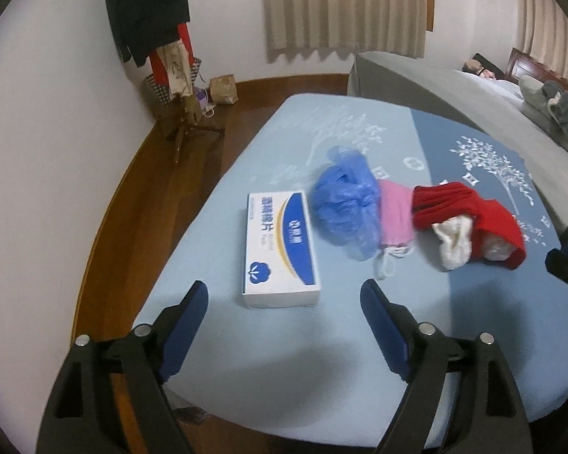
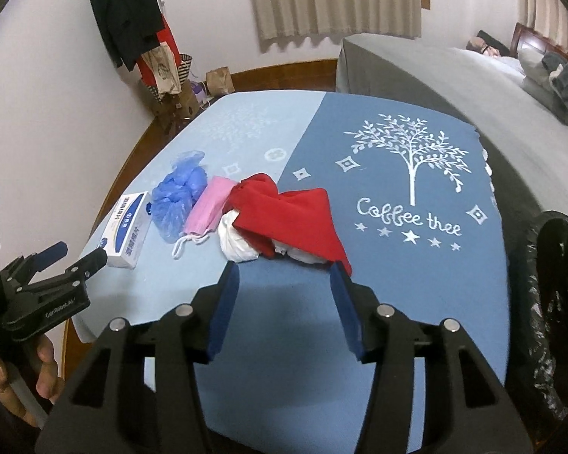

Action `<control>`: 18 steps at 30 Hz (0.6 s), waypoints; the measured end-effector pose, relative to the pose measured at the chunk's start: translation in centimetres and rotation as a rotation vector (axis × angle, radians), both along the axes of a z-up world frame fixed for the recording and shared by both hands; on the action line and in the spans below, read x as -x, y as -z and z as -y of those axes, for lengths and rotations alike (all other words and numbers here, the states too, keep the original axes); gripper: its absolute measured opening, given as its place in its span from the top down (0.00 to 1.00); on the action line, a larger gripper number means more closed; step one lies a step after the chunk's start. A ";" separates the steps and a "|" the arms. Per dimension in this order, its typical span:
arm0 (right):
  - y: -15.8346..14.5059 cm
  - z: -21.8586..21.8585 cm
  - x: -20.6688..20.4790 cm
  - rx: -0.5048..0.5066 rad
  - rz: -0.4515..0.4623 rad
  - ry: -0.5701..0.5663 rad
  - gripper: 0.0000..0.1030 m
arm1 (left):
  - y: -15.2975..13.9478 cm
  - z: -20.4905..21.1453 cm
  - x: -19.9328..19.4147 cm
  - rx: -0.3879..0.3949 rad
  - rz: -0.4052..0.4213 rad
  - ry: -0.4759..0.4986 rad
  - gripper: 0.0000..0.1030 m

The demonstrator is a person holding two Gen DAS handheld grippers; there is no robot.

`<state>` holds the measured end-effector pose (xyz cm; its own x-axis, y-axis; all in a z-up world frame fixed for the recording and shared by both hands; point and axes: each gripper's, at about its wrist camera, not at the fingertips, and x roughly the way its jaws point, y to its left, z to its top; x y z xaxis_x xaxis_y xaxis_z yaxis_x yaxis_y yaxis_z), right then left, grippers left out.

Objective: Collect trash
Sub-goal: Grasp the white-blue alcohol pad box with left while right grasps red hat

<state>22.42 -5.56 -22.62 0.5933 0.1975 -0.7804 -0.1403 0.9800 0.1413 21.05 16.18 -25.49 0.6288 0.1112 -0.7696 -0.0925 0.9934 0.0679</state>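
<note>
On the blue tablecloth (image 1: 322, 359) lie a white-and-blue box (image 1: 280, 246), a crumpled blue plastic bag (image 1: 344, 204), a pink face mask (image 1: 395, 215) and a red cloth wrapped over white crumpled material (image 1: 469, 219). My left gripper (image 1: 284, 295) is open and empty, just in front of the box. In the right wrist view the same row shows: box (image 2: 127, 229), blue bag (image 2: 178, 196), mask (image 2: 210, 210), red cloth (image 2: 295, 215). My right gripper (image 2: 284, 268) is open and empty, just short of the red cloth. The left gripper (image 2: 83, 255) shows at the left.
A black trash bag (image 2: 553, 302) hangs open at the table's right edge. A coat rack with clothes (image 1: 159, 38) stands in the far corner on the wooden floor (image 1: 132, 227). A grey-covered bed (image 2: 454, 75) lies behind the table.
</note>
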 end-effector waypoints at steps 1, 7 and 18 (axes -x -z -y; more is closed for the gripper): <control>0.2 -0.1 -0.3 0.000 -0.002 0.002 0.52 | 0.3 -0.2 -0.2 -0.002 -0.005 -0.003 0.21; 1.6 -0.4 -2.1 0.008 -0.014 0.009 0.52 | 2.3 -0.8 -2.0 0.006 -0.034 -0.012 0.21; 3.2 -0.7 -4.6 0.020 -0.031 0.006 0.52 | 5.0 -1.3 -4.3 0.025 -0.091 -0.010 0.47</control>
